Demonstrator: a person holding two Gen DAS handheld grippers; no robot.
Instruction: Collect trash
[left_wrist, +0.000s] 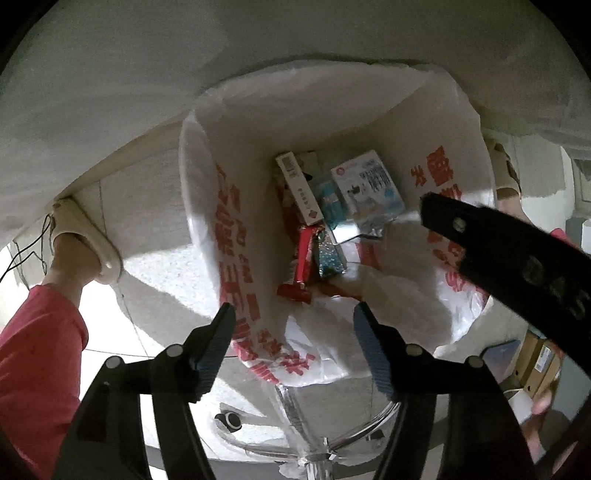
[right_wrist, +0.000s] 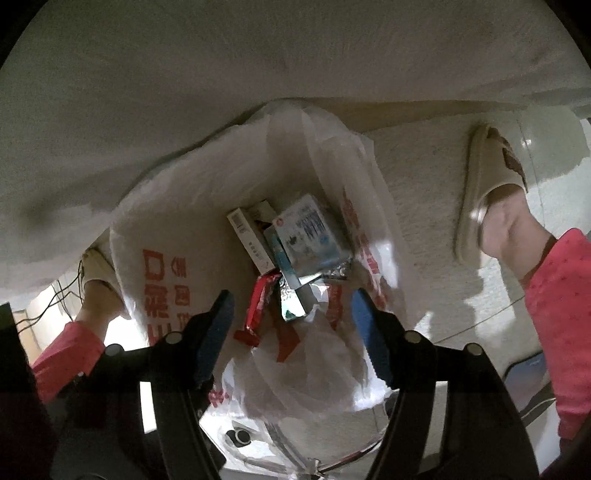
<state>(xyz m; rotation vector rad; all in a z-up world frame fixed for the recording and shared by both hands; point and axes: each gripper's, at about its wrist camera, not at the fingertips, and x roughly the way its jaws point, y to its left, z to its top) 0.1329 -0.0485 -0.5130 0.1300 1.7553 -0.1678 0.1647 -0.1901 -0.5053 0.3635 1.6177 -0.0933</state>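
Trash: milk carton, red wrapper, small boxes, all inside white plastic bag. Our left gripper and right gripper above it, spread, empty. Deposit step; next we fetch more.

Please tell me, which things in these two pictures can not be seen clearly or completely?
- Silver foil packet, right wrist view: partly under the blue-and-white carton.
- Red print on the white plastic bag: creased, unreadable in both views.
- Brown cardboard boxes, left wrist view: cut by the other gripper's black body.
- Bag bottom: covered by trash.
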